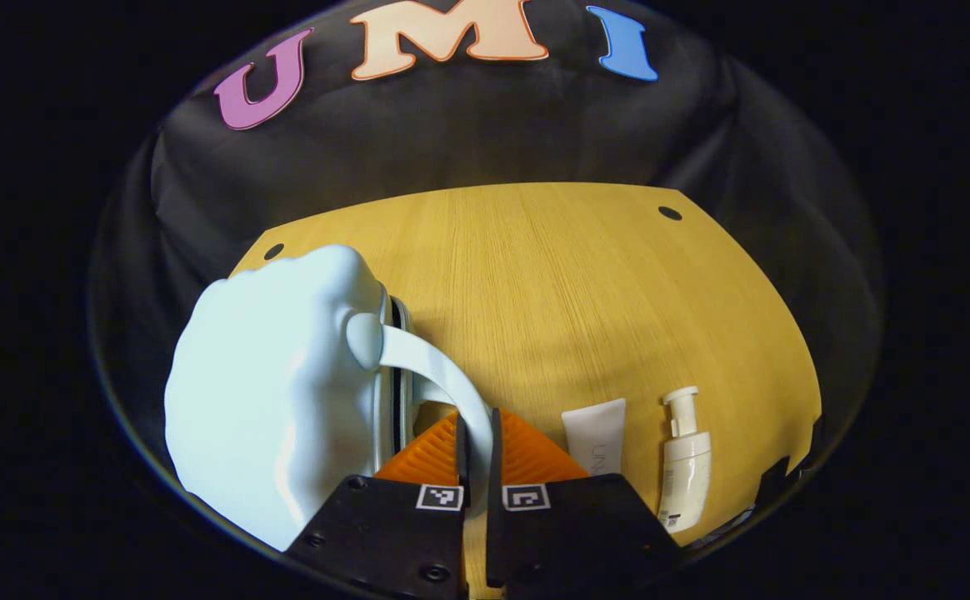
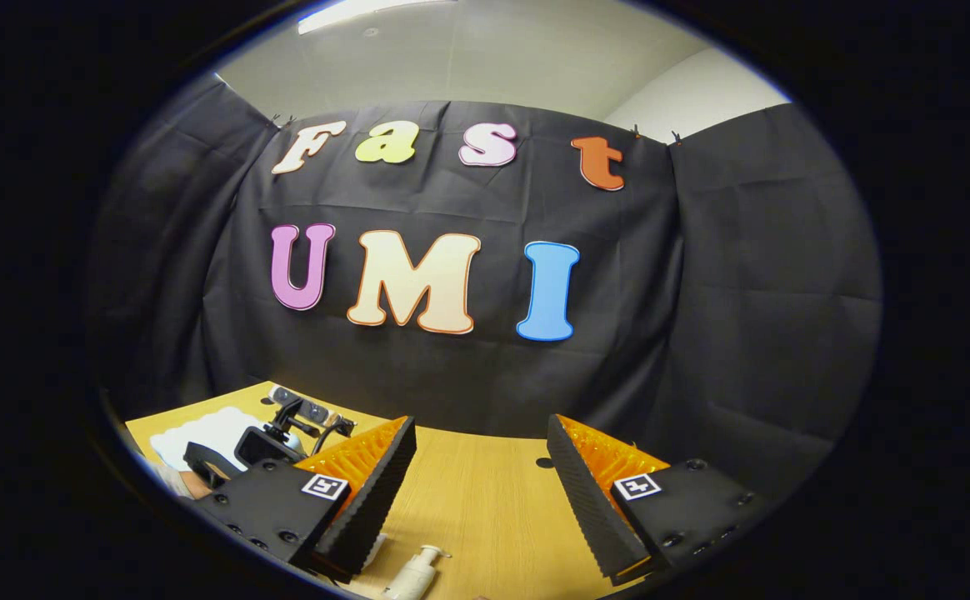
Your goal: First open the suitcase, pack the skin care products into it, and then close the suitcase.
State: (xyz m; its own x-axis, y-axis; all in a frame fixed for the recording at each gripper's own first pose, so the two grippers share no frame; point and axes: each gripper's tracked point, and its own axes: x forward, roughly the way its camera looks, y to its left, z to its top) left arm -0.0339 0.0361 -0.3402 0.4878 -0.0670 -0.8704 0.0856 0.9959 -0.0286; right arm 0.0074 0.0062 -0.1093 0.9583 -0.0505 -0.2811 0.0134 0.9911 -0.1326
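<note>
In the left gripper view, the left gripper (image 1: 477,450) is pinched nearly closed on the pale strap handle (image 1: 443,375) of the suitcase (image 1: 268,400). The strap runs right down between the two fingers. The suitcase is a light blue shell standing at the left of the table (image 1: 585,283), its seam facing the gripper and looking closed. Just right of the fingers lie the skin care products: a white tube (image 1: 595,433) and, beside it, a pump bottle (image 1: 687,467), both flat near the front edge.

In the right gripper view, the right gripper (image 2: 481,492) hangs wide apart and holds nothing, tilted up toward the booth wall. The pump bottle (image 2: 414,575) lies below it on the table, and the left gripper's body (image 2: 272,446) shows at the far left with the suitcase (image 2: 210,433) behind it.

The risk I see: pulling on the strap alone will probably drag or tip the whole case rather than open it, since nothing steadies the shell. A sliding case could also sweep the tube and bottle off the front edge.
</note>
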